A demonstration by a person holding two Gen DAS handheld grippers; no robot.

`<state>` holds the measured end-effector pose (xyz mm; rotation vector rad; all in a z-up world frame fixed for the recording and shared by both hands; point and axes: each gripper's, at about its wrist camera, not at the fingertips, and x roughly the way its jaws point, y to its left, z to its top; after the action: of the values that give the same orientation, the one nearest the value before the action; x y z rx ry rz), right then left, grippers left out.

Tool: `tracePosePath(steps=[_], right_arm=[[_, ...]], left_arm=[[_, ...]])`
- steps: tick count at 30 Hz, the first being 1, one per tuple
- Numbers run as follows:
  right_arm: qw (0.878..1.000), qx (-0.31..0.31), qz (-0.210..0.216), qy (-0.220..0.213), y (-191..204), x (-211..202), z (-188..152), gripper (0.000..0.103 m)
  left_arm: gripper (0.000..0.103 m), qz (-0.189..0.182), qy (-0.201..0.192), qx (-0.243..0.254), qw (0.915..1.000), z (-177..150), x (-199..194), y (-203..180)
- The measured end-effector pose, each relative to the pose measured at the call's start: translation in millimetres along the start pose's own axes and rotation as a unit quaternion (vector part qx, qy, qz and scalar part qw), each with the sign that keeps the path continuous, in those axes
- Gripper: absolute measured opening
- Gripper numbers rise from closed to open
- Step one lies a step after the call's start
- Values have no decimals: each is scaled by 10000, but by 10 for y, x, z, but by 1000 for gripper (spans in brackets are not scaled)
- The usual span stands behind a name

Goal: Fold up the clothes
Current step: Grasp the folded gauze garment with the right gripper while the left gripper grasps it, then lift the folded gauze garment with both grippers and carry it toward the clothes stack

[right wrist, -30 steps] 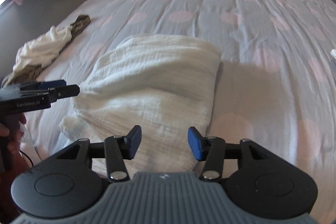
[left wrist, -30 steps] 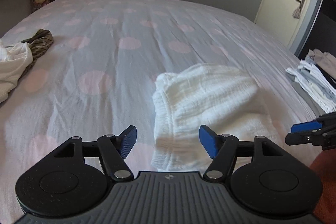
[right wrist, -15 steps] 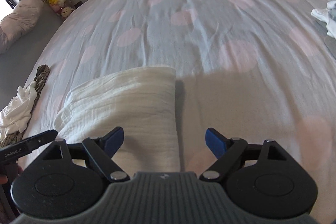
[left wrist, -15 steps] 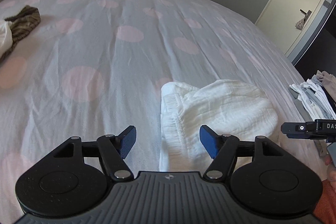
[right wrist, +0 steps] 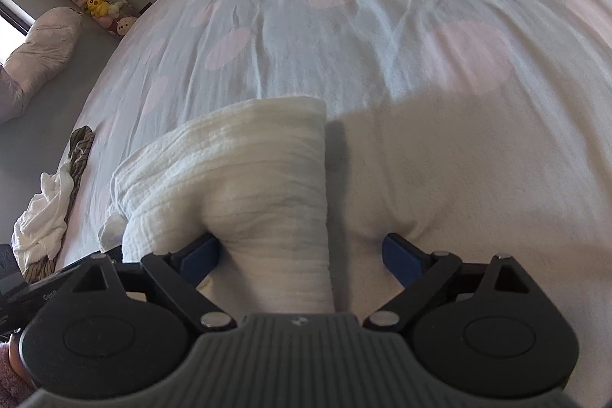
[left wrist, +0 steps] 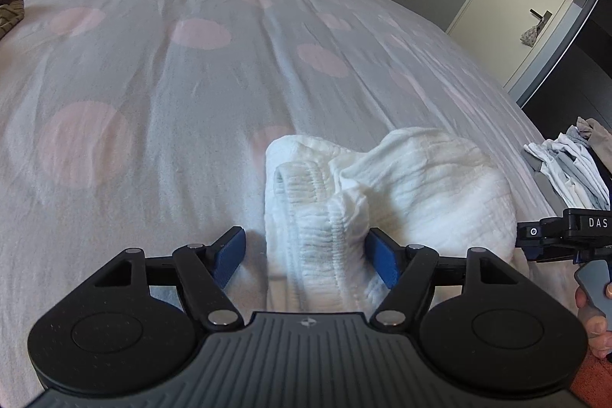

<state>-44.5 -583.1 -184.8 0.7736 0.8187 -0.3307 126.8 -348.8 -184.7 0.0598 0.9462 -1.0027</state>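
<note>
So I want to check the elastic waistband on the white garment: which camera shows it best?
The left wrist view: the gathered waistband lies right between the open jaws of the left gripper, its ribbing plain. The right wrist view shows only the smooth folded end of the white garment; no waistband there.

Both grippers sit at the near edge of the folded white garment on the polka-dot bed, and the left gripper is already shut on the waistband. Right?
Not quite: the left gripper is open. The left wrist view shows the garment waistband between its pads, unclamped.
</note>
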Motion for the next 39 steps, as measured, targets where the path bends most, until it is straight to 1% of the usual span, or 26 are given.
tracePosePath(steps=[1, 3, 4, 5, 6, 7, 8, 9, 10, 12, 15, 20, 23, 27, 30, 35, 39], right_arm=[[10000, -34, 2, -31, 6, 10, 3, 94], [9999, -72, 53, -88, -15, 10, 6, 93], [9999, -80, 86, -111, -27, 8, 6, 93], [9998, -85, 119, -132, -33, 7, 5, 88], [9997, -94, 175, -155, -34, 3, 3, 79], [9994, -97, 274, -168, -35, 0, 0, 73], [9988, -79, 455, -156, -41, 16, 12, 54], [9982, -66, 576, -148, -44, 32, 26, 50], [9981, -69, 590, -162, -42, 31, 31, 49], [9974, -42, 685, -242, -45, 0, 28, 38], [9960, -205, 756, -429, 11, -97, 14, 31], [9901, -557, 949, -877, 141, -336, -38, 28], [9830, -856, 1076, -1219, 245, -554, -90, 28], [9720, -995, 1298, -1690, 319, -933, -149, 28], [9621, -1062, 1380, -2100, 352, -1264, -161, 27], [9407, -1171, 1410, -2855, 307, -1910, -137, 27], [9271, -1228, 1305, -3293, 143, -2462, -68, 27]], left_arm=[[62, -35, -6, 14, 10000, 7, 11, 0], [51, -125, -4, 20, 9999, 12, 21, 3], [48, -172, 0, 25, 9998, 11, 25, 2], [43, -202, 3, 45, 9998, 10, 31, -6], [40, -212, 2, 85, 9997, 8, 36, -21], [38, -212, -6, 126, 9997, 4, 37, -37], [34, -210, -16, 152, 9997, 3, 35, -54], [30, -203, -31, 167, 9997, 5, 30, -70], [29, -187, -56, 188, 9996, 7, 18, -84], [25, -146, -119, 248, 9995, 5, -16, -115], [21, -84, -260, 326, 9991, 14, -115, -177], [20, -75, -610, 326, 9976, 47, -441, -299], [19, -51, -867, 357, 9956, 91, -673, -405], [19, -59, -1250, 559, 9906, 208, -1025, -607], [19, -117, -1569, 885, 9836, 314, -1288, -861], [18, -288, -2038, 1370, 9690, 487, -1603, -1416], [18, -568, -2239, 1709, 9578, 636, -1736, -1956]])
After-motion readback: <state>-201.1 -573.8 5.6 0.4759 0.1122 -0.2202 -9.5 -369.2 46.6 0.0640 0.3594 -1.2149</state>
